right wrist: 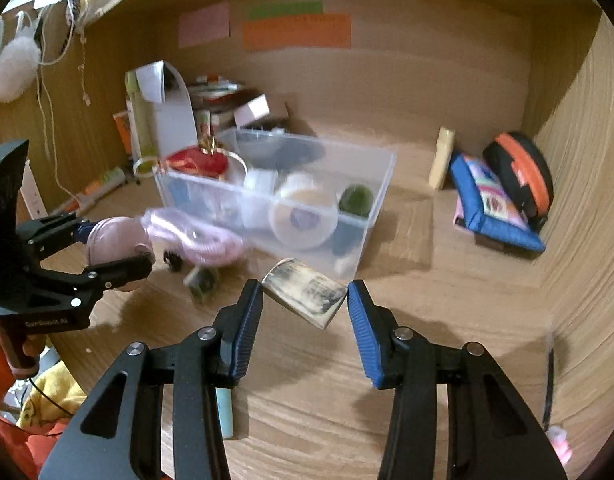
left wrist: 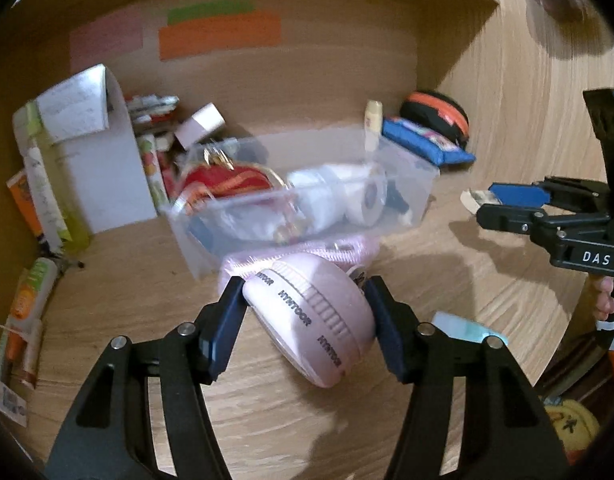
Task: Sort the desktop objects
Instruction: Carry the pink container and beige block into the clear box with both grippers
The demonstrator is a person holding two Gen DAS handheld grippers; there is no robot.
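Left wrist view first: nearest the camera, a pink round gadget point(left wrist: 311, 320) is pinched between the blue pads of the left gripper point(left wrist: 305, 320). It is held tilted above the wooden desk point(left wrist: 267, 420), and a pink coiled cord point(left wrist: 307, 252) trails from it toward the box. "HYMTOOR" is printed around its side several times.

Right wrist view: a small scuffed cream block point(right wrist: 305, 296) is squeezed between the pads of the right gripper point(right wrist: 305, 300) and seems to be lifted off the desk. The marks on it are too blurred to be read. "DAS" can be read on the right gripper's body in the left view. A pale label is seen on the left gripper's body in the right view, but it is too small to be made out.

Just behind both held things, a clear plastic box point(right wrist: 383, 184) is set on the desk. It is already partly filled: a red pouch point(right wrist: 195, 162), white tubs and a green round thing can be seen inside.

Farther back, a blue pouch point(right wrist: 495, 204), an orange and black case point(right wrist: 523, 172) and a cream bottle point(right wrist: 443, 156) are left by the right wall. Tubes and paper packs are piled by the left wall.

So the sorting looks partly done. Two things are held and not yet put away, and several more are left outside the box.

Coloured paper strips point(right wrist: 295, 30) are stuck on the back wall; no writing on them can be read.
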